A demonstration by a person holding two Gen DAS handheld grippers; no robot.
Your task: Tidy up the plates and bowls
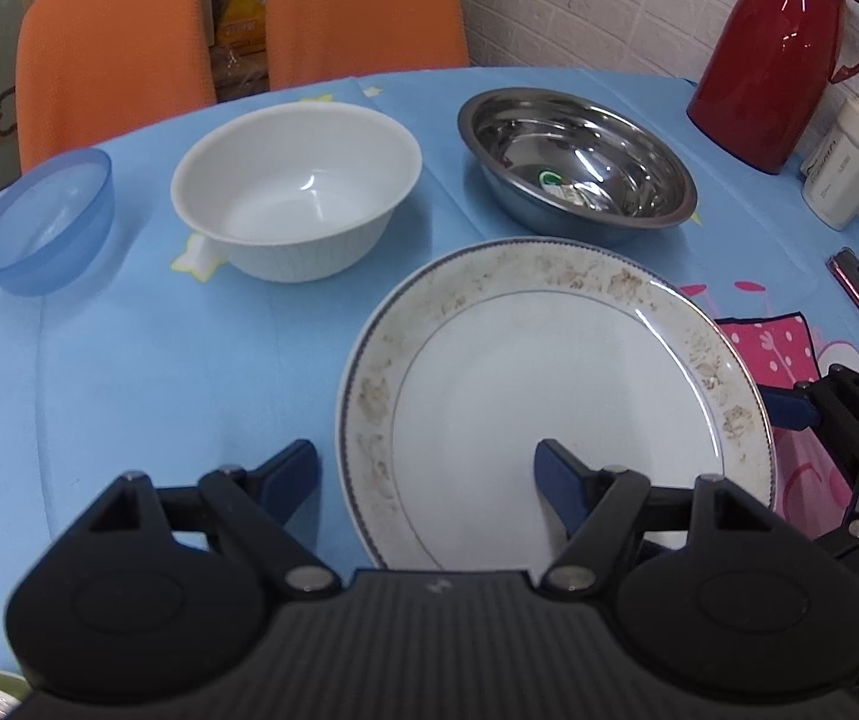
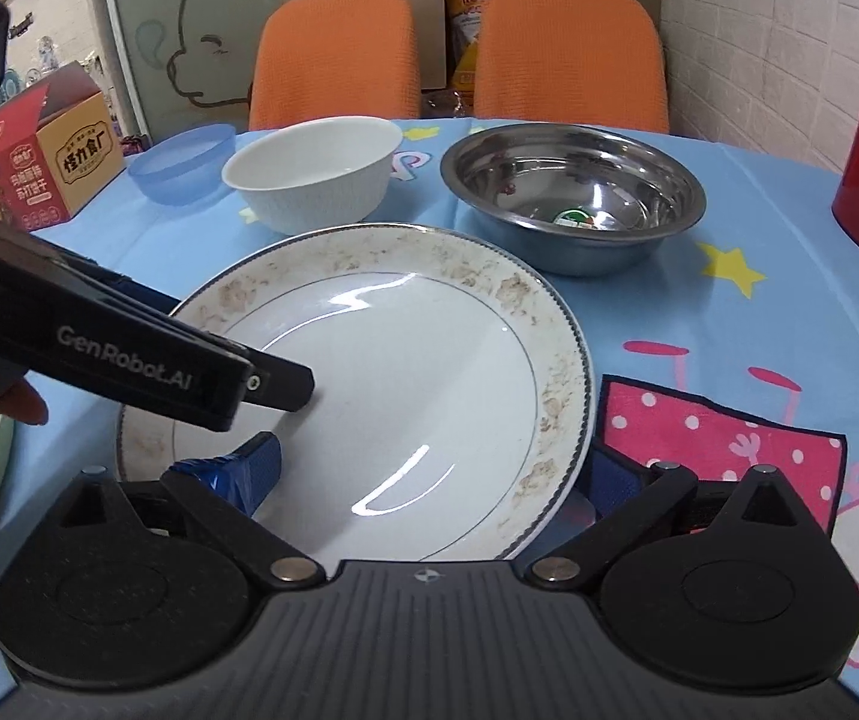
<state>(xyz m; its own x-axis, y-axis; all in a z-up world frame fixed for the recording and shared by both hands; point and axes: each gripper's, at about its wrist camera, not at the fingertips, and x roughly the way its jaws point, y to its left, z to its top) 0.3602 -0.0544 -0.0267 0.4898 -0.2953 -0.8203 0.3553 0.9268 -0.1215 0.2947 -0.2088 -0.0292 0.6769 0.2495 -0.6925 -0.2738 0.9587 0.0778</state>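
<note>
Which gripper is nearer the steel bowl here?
Right, by a little. The right gripper straddles the plate's near right rim, on the steel bowl's side. The left gripper straddles the plate's left rim, farther away.

A big white plate (image 1: 555, 396) with a brown flower rim lies on the blue table cover (image 1: 147, 360). The left gripper (image 1: 426, 474) is open, with one blue finger over the plate and the other over the cover just beside the rim. Behind the plate sit a blue bowl (image 1: 45, 222), a white bowl (image 1: 297, 186) and a shiny metal bowl (image 1: 576, 162), with a red jug (image 1: 783, 54) far right.
</note>
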